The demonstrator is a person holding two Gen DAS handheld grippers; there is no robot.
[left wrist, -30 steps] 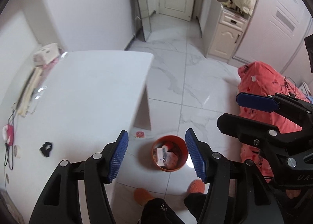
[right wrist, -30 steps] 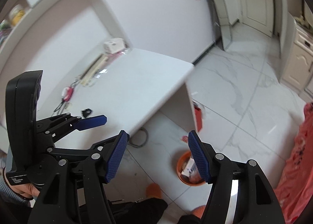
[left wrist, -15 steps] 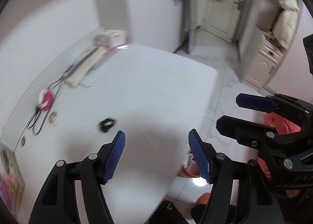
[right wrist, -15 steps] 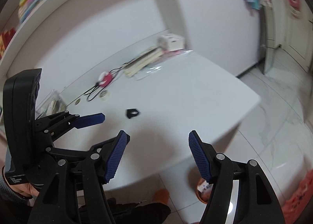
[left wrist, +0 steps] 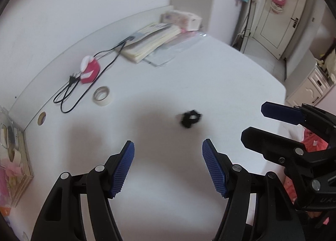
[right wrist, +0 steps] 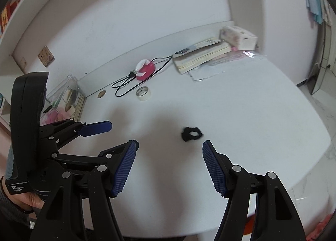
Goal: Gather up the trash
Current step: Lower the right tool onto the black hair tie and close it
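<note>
A: Left wrist view: left gripper (left wrist: pixel 168 165) jaws stand wide, nothing between them. Small black crumpled thing (left wrist: pixel 190 118) lies alone mid-table (left wrist: pixel 210 77), just beyond the fingertips and a bit right. Blurry; can't tell what it is.

B: Right gripper (right wrist: pixel 169 166) likewise wide and empty, with the same black scrap (right wrist: pixel 191 133) just past its tips. I'd take that as the trash.

A: Agreed. Tape roll (left wrist: pixel 102 96), red charger (left wrist: pixel 89 69) with its cord and the book stack (left wrist: pixel 151 40) sit far-left near the wall, well apart. Leave those.

B: To do it well: one gripper only, centre the scrap between the pads, come down close to the tabletop, close fully since it looks soft and flat. Keep the other gripper clear.
</note>
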